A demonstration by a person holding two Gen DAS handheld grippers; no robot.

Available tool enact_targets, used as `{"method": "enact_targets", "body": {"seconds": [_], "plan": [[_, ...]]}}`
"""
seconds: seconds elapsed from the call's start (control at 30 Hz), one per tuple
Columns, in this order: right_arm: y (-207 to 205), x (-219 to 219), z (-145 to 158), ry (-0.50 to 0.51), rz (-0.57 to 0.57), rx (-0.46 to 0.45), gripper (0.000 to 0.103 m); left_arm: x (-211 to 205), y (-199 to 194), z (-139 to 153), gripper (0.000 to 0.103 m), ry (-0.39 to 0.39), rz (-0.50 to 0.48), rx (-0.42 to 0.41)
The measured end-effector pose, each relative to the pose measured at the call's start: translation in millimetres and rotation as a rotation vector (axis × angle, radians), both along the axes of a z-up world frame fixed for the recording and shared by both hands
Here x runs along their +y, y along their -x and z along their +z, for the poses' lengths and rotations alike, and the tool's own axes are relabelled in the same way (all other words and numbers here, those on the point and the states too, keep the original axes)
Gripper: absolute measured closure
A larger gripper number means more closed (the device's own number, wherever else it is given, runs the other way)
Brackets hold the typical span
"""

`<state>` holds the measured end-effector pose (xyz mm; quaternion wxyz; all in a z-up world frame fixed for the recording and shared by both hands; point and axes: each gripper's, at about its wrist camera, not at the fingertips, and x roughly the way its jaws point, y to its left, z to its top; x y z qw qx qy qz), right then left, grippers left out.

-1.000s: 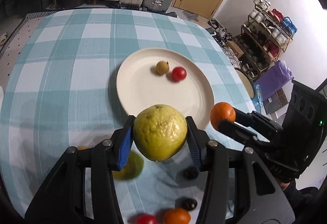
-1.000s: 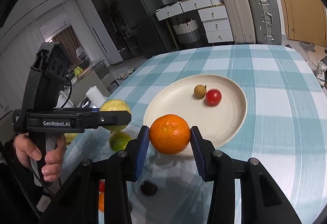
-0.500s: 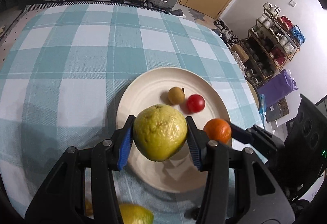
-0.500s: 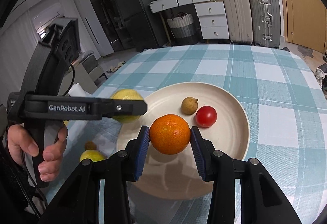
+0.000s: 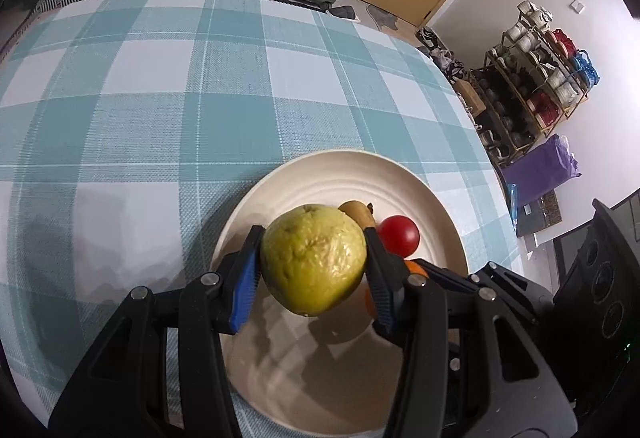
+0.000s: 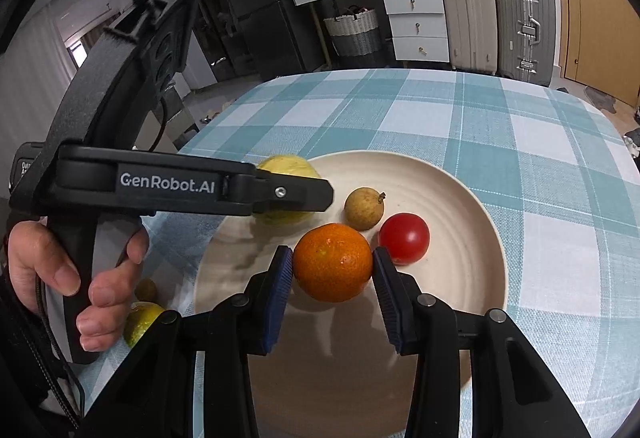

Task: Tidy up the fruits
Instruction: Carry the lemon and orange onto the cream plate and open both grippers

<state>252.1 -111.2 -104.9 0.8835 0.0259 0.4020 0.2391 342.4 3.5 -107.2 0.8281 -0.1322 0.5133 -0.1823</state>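
Observation:
My left gripper [image 5: 314,272] is shut on a large yellow-green guava [image 5: 314,260] and holds it over the cream plate [image 5: 348,170]. My right gripper [image 6: 333,274] is shut on an orange tangerine [image 6: 333,262] and holds it just above the same plate [image 6: 472,278]. A small brown longan [image 6: 363,208] and a red cherry tomato [image 6: 404,238] lie on the plate. In the right wrist view the left gripper [image 6: 288,194] covers most of the guava [image 6: 286,166]. In the left wrist view the tangerine [image 5: 414,267] is mostly hidden behind the fingers.
The plate sits on a teal and white checked tablecloth [image 5: 160,110]. A yellow-green fruit [image 6: 140,320] and a small brown fruit [image 6: 146,289] lie on the cloth left of the plate. Suitcases [image 6: 496,14] and drawers stand beyond the table.
Both grippers have moved forward over the plate with their fruit. The loose fruits on the cloth have dropped out of the left wrist view.

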Motion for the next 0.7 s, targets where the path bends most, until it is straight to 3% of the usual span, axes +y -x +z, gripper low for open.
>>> {"method": "enact_targets", "body": {"seconds": [0.17,0.27,0.43,0.53,0.7], "plan": [[-2.6,-0.5,-3.9,0.003,-0.014,0.005,0.061,-5.1,-7.5,-0.9,0.057,0.012,-0.014,0.018],[-1.4,-4.6,-2.2,-0.015,-0.030,-0.007,0.050,-6.0,-7.9,5.3,0.055,-0.005,-0.006,0.000],[10.5,-13.0,10.9,-0.038,-0.051,-0.053,0.047,-2.1,-1.6,17.2,0.054,-0.012,0.000,-0.014],[22.7,-22.6,19.7,-0.070,-0.072,-0.091,0.034,2.3,8.3,27.0,0.050,-0.006,0.006,-0.035],[42.3,-36.8,30.7,-0.097,-0.109,-0.122,0.032,9.6,29.3,42.2,0.047,-0.022,0.028,-0.080]]}}
